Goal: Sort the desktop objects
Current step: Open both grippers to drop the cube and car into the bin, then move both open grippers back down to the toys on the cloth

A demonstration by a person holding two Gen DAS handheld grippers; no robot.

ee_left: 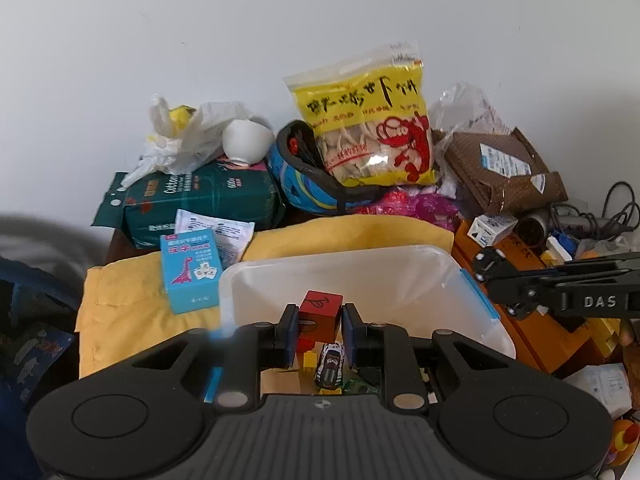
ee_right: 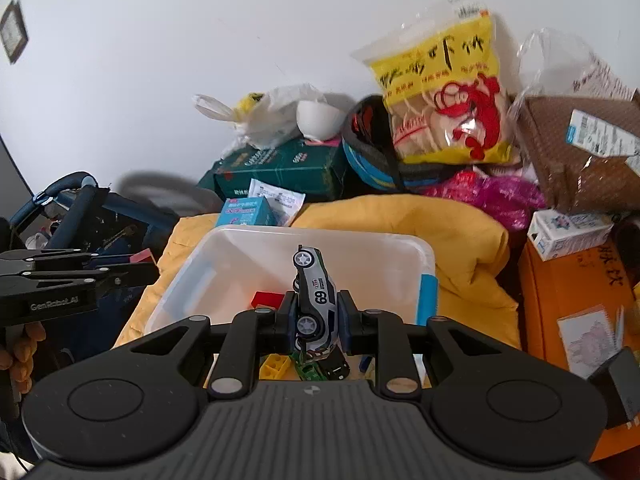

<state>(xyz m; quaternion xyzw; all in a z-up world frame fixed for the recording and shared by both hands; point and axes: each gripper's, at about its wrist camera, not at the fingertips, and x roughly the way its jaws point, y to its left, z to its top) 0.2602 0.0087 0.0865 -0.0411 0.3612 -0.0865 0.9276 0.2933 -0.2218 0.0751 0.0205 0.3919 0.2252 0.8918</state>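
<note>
Two claws are loaded at once, each over the white plastic bin (ee_left: 360, 268) that sits on the yellow cloth (ee_left: 132, 292). From the left wrist view, the left claw (ee_left: 319, 330) is clamped on a red wooden block (ee_left: 321, 312), pads pressing its two sides, with the block poking out past the fingertips above the bin's near end; below it, already inside the bin, lie a small striped toy car (ee_left: 329, 364) and a few yellow bricks — so some sorting looks done. The right claw's arm reaches in from the right edge over the orange box (ee_left: 532, 336). From the right wrist view, the right claw (ee_right: 317, 320) grips a silver toy race car (ee_right: 315, 300) numbered 69, held nose-up between the pads and hanging over the bin, where a red piece (ee_right: 269, 299), a yellow brick (ee_right: 274, 366) and a dark toy car (ee_right: 334, 365) rest on the bottom. Plenty remains on the surface: the blue card box (ee_left: 190, 276), the green tissue pack (ee_left: 204, 200), the yellow snack bag (ee_right: 444, 92), the helmet (ee_left: 304, 184) and the brown parcel (ee_right: 580, 152) — the job seems only partly through.
</note>
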